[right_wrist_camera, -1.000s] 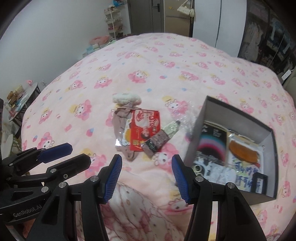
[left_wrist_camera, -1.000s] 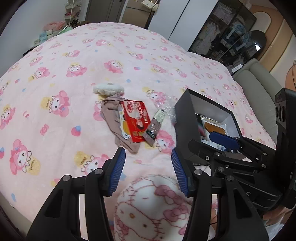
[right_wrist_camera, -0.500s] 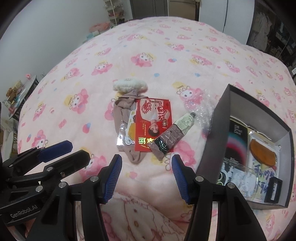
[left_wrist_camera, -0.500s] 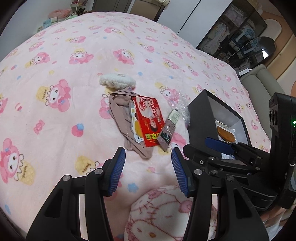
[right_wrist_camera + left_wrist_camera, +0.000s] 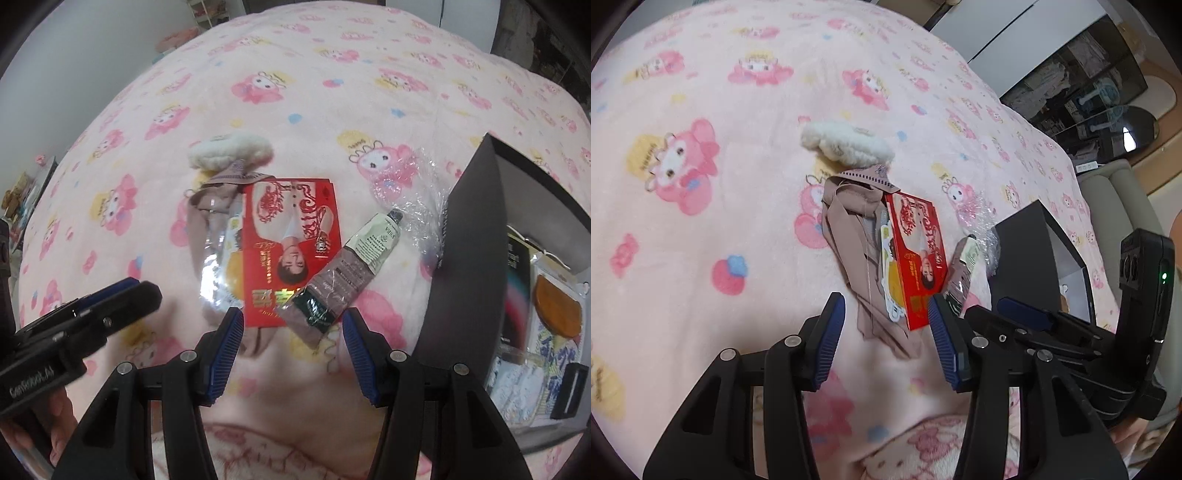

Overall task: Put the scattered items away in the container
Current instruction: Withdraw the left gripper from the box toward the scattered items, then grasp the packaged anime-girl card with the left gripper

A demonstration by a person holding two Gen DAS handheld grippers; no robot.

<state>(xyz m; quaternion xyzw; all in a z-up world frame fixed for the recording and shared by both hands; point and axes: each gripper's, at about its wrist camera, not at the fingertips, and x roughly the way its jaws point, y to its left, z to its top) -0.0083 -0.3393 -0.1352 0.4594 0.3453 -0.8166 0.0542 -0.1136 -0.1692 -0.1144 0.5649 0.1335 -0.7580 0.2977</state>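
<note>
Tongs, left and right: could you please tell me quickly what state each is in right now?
Left tongs: open, holding nothing, above the brown cloth.
Right tongs: open, holding nothing, near the tube.

Packet (image 5: 291, 236) on cloth (image 5: 207, 218), tube (image 5: 347, 269) right of it, box (image 5: 476, 236) farther right

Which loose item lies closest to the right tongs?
The cream tube: its dark crimped end sits just ahead of the open right tongs, overlapping the red packet.
</note>
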